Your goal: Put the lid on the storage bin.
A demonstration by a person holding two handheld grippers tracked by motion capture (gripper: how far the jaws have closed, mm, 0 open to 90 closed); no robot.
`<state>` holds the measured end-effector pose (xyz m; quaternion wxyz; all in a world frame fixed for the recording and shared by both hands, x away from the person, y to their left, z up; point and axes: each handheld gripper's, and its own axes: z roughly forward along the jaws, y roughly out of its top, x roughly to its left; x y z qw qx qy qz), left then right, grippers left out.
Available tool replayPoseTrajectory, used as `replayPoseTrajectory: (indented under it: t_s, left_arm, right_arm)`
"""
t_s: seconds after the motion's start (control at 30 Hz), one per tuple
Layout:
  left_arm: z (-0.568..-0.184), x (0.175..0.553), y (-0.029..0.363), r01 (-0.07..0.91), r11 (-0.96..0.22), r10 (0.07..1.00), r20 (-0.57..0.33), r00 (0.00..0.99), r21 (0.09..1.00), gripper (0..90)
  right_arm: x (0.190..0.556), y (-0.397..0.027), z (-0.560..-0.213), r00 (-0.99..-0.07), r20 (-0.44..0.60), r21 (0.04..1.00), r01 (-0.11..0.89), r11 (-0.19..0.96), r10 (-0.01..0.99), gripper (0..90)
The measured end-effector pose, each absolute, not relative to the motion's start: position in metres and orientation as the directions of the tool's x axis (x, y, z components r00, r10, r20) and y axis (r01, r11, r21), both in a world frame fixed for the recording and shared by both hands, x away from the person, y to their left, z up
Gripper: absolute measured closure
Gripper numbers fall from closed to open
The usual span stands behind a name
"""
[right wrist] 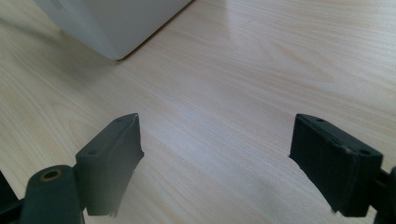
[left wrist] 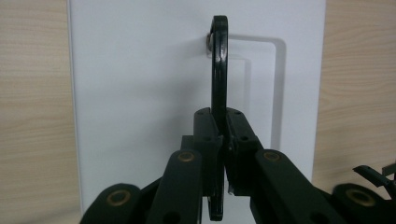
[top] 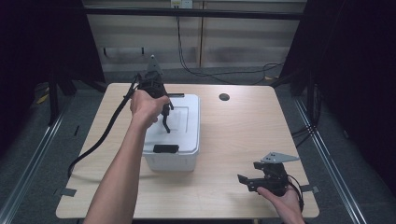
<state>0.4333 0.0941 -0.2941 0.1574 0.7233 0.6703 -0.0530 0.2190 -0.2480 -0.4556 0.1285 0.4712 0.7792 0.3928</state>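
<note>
Black handle is clamped in my left gripper, forearm extended over the white lidded box at desk centre. My right gripper rests near the desk's front-right corner, jaws wide, empty.

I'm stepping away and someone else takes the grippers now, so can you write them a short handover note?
Left claw: shut on a thin black hook-shaped tool, held above the lid of the white box.
Right claw: open, holding nothing, low over the bare wooden table at the near right.
Box: lid on, black latch at its near edge; whether it is fastened can't be told.
Done: tool is gripped and over the lid.
Left: probably placing or using the tool at the box; right claw is free to help.
</note>
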Motion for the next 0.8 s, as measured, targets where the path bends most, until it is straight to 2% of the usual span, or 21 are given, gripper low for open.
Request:
replayPoseTrajectory:
  t_s: [0.43,0.8]
  left_arm:
    - [-0.2955,0.4334,0.0922,0.987,-0.053,0.951,-0.292,0.095,0.15,84.8]
    - [-0.2981,0.4344,0.0871,0.985,-0.077,0.96,-0.256,0.116,0.155,84.8]
  right_arm:
    - [0.2189,-0.2477,-0.4557,-0.523,0.17,0.73,0.636,0.249,0.835,15.8]
    - [0.2189,-0.2476,-0.4557,-0.524,0.166,0.733,0.632,0.251,0.835,15.8]
